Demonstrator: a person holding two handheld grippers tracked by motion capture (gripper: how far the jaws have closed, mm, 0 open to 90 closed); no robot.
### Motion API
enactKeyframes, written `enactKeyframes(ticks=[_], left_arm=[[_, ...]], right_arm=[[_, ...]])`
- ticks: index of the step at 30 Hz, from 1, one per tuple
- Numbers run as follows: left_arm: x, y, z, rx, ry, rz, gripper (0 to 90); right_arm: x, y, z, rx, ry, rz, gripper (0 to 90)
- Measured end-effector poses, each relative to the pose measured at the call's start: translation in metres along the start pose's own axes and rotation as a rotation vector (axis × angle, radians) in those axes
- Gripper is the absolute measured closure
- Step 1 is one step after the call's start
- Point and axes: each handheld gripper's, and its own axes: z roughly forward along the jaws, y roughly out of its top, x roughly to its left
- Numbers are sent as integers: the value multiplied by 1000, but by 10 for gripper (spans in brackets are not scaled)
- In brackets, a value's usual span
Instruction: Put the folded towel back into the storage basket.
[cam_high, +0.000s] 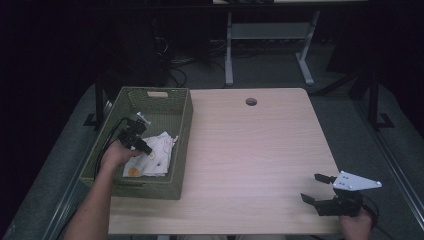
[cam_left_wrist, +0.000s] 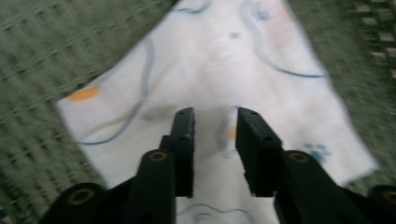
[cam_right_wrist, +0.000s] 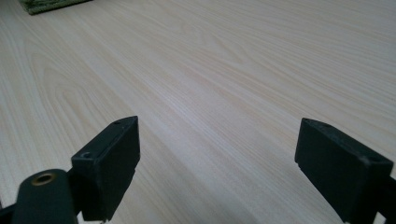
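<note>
A green woven basket (cam_high: 184, 131) stands on the left side of the wooden table (cam_high: 250, 150). Inside it lies a crumpled white cloth (cam_high: 156, 161) with orange spots and thin blue lines. My left gripper (cam_high: 148, 149) is lowered into the basket, just above the cloth. In the left gripper view the jaws (cam_left_wrist: 215, 114) stand a narrow gap apart over the cloth (cam_left_wrist: 210, 60), with nothing clamped between them and the basket floor (cam_left_wrist: 37, 56) around it. My right gripper (cam_high: 311, 187) rests near the table's front right corner, jaws wide open (cam_right_wrist: 219, 126) over bare wood (cam_right_wrist: 233, 56).
A round cable hole (cam_high: 251, 101) sits near the table's far edge. A corner of the basket (cam_right_wrist: 46, 4) shows far off in the right gripper view. Behind the table stand the white legs of another desk (cam_high: 229, 50), on a dark floor with cables.
</note>
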Motion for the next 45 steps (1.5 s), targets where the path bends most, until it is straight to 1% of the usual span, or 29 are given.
enactKeyframes(ticks=[2, 3, 4, 7, 9, 10, 11, 13, 14, 15, 16, 17, 20, 21, 23, 26, 27, 28, 30, 34, 35, 36, 37, 38, 40, 41, 43, 44, 45], left_arm=[[2, 2, 9, 24, -12, -5, 706], [2, 2, 9, 24, -12, -5, 710], [3, 2, 16, 62, -8, 6, 716], [5, 2, 18, 59, -16, -3, 716], [6, 2, 10, 27, -23, -24, 716], [7, 2, 6, 11, -25, -23, 715], [7, 2, 6, 11, -25, -23, 718], [5, 1, -4, -31, -71, -9, 769], [5, 1, -4, -31, -71, -9, 793], [4, 2, -4, -22, -81, -7, 793], [3, 2, -3, -13, -83, -7, 822], [0, 3, 4, 12, -77, -14, 853], [1, 3, 16, 73, -70, -2, 852], [2, 3, 18, 81, -70, 3, 849], [3, 3, 16, 69, -77, -9, 841], [2, 3, 12, 52, -70, -15, 776], [3, 2, 7, 33, -73, -18, 776], [6, -1, -2, -18, -92, -34, 752], [6, -2, -7, -40, -85, -37, 711], [4, -9, -22, -126, -93, -39, 646], [3, -10, -26, -146, -94, -31, 635], [3, -10, -26, -146, -94, -31, 619], [0, -13, -34, -194, -108, -38, 599], [-1, -14, -38, -217, -120, -43, 589], [-3, -17, -44, -246, -126, -42, 566], [-3, -17, -44, -246, -126, -42, 543], [-3, -21, -49, -292, -168, -65, 527], [-2, -26, -52, -344, -203, -79, 513], [-2, -26, -52, -344, -203, -79, 496]], right_arm=[[0, -1, 0, -2, 0, 6, 135], [0, -1, 0, -2, 0, 6, 135], [-1, -1, -1, -5, -3, 5, 135], [-1, -1, -1, -6, -4, 8, 135], [-2, -1, -2, -9, -4, 6, 135], [-2, -1, -2, -10, -3, 7, 135], [-2, -1, -2, -10, -3, 8, 135], [-2, -1, -1, -12, 0, 7, 135], [-2, -1, -1, -12, 0, 7, 135], [-2, 0, 0, -10, 1, 1, 135], [-2, 0, 0, -4, 3, 0, 135], [-1, 0, 0, -2, 5, -3, 135], [-1, 0, -1, -12, 1, 3, 135], [-1, 0, -2, -14, 1, 3, 135], [-1, 0, -2, -15, 2, 3, 135], [-1, 0, -1, -14, 3, 5, 135], [-1, 0, -1, -14, 3, 5, 135], [-2, 0, 0, -12, 2, 5, 135], [-1, 0, 0, -14, 4, 7, 136], [-2, -1, 0, -17, 4, 17, 135], [-3, -1, 0, -17, 4, 17, 135], [-3, -1, 0, -20, 4, 16, 135], [-3, -1, 0, -20, 4, 17, 135], [-3, -1, 1, -20, 5, 15, 135], [-3, -1, 1, -20, 7, 16, 135], [-3, -1, 1, -20, 7, 16, 135], [-3, -1, 1, -17, 7, 18, 135], [-3, -1, 1, -21, 8, 16, 135], [-3, -1, 1, -20, 8, 15, 135]])
